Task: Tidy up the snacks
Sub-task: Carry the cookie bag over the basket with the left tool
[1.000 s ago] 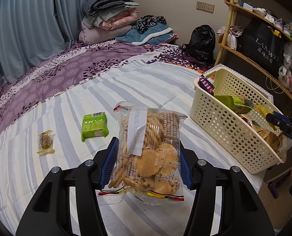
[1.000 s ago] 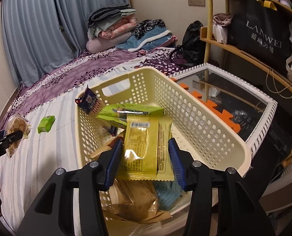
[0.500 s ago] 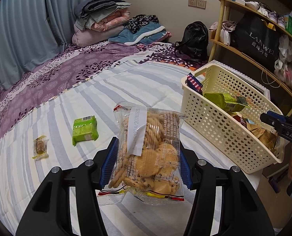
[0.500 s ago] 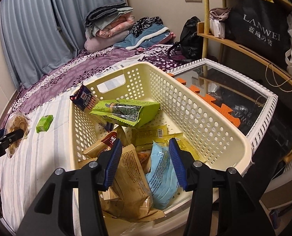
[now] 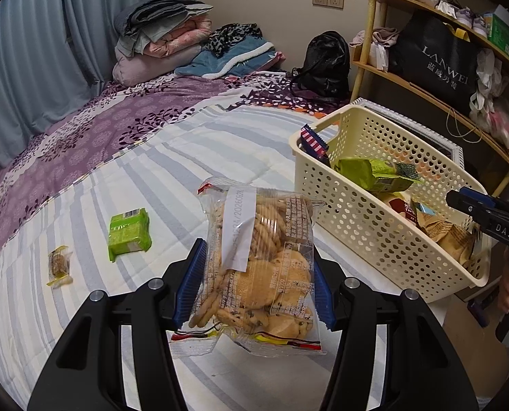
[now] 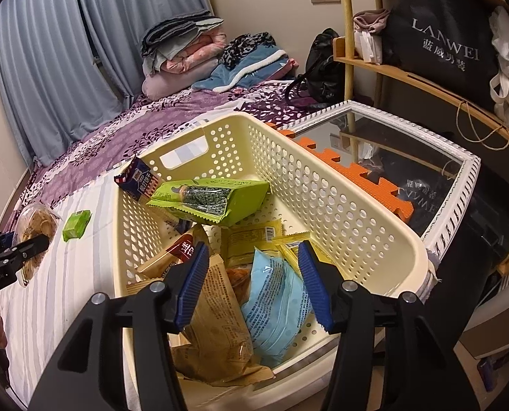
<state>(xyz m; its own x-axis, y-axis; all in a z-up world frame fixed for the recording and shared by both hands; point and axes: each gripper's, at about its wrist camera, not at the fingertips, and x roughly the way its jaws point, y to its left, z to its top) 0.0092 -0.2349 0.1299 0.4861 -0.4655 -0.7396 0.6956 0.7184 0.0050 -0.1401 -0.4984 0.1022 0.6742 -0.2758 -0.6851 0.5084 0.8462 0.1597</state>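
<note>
Cookie bag (image 5: 259, 267) clamped in left gripper (image 5: 257, 287) above striped bedspread (image 5: 172, 171), right gripper (image 6: 252, 286) just opening, jaws empty over cream basket (image 6: 340, 205) of snack packets.

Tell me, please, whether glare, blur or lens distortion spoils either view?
Left wrist view: sharp, with fisheye bending and dark corners; the cookie bag wrapper shows mild sheen. Right wrist view: equally sharp, same curvature; the glass tabletop mirrors the shelf, and the basket stays clear.
</note>
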